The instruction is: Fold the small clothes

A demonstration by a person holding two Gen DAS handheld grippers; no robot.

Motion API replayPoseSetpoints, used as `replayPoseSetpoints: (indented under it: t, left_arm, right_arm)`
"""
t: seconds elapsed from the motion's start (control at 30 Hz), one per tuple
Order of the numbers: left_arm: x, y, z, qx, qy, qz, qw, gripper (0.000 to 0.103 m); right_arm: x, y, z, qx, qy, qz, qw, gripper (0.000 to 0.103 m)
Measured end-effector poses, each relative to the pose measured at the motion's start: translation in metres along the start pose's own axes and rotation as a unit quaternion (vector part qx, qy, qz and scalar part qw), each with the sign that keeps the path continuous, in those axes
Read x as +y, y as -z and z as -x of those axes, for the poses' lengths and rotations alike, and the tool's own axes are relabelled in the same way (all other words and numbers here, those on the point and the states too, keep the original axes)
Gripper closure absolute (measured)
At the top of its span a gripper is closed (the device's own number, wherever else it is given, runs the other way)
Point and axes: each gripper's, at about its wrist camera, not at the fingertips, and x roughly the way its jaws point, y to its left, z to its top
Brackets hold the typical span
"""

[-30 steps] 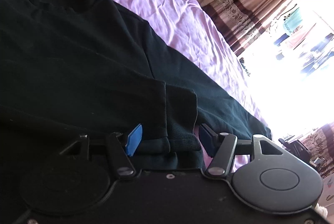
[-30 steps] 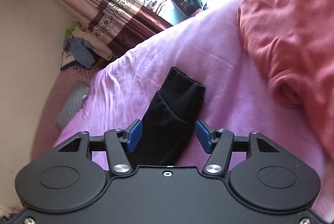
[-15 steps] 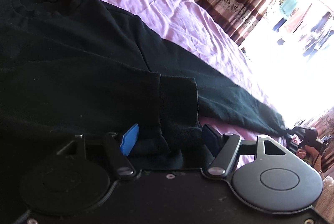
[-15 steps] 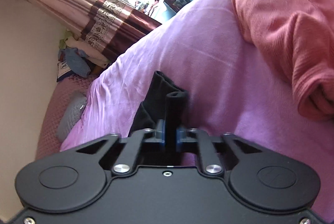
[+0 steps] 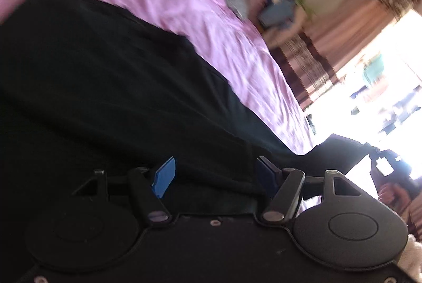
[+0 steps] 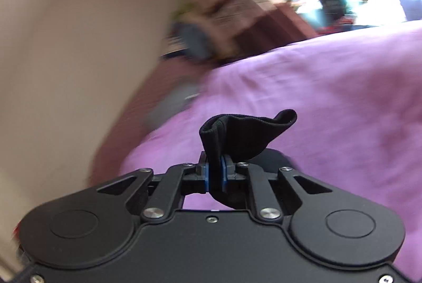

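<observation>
Right tool (image 6: 215,173) now clamped on black sleeve cuff (image 6: 245,135), lifted clear off purple bed (image 6: 343,98); second ago jaws still apart. Left tool (image 5: 216,177) wide open, empty, over black sweater (image 5: 105,88) spread near-left. Sleeve fold under way.

You will find no readable text, label, brand, number or sign in either wrist view. Both views are blurred.
</observation>
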Motion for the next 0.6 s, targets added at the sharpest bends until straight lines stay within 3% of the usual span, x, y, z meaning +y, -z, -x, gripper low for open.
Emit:
replayPoseSetpoints:
  t: [0.17, 0.33, 0.37, 0.43, 0.47, 0.53, 0.6]
  left_arm:
    - [0.055, -0.006, 0.065, -0.058, -0.023, 0.047, 0.9969, 0.032]
    - [0.095, -0.009, 0.109, -0.081, -0.042, 0.064, 0.9937, 0.032]
    - [0.101, -0.010, 0.114, -0.084, -0.047, 0.066, 0.9932, 0.032]
    - [0.115, -0.011, 0.124, -0.089, -0.055, 0.074, 0.9918, 0.032]
    - [0.120, -0.012, 0.126, -0.091, -0.058, 0.079, 0.9910, 0.032]
    - [0.128, -0.012, 0.131, -0.099, -0.060, 0.085, 0.9897, 0.032]
    - [0.135, -0.014, 0.135, -0.106, -0.066, 0.088, 0.9882, 0.032]
  right_arm:
    - [0.124, 0.096, -0.031, 0.082, -0.120, 0.028, 0.989, 0.093]
    - [0.219, 0.223, -0.060, 0.188, -0.192, 0.051, 0.962, 0.090]
    - [0.230, 0.248, -0.064, 0.207, -0.195, 0.052, 0.957, 0.086]
    - [0.245, 0.298, -0.077, 0.259, -0.204, 0.053, 0.943, 0.058]
    - [0.249, 0.318, -0.081, 0.284, -0.205, 0.057, 0.935, 0.039]
    - [0.250, 0.340, -0.081, 0.306, -0.194, 0.059, 0.930, 0.038]
    - [0.241, 0.341, -0.076, 0.314, -0.187, 0.055, 0.929, 0.038]
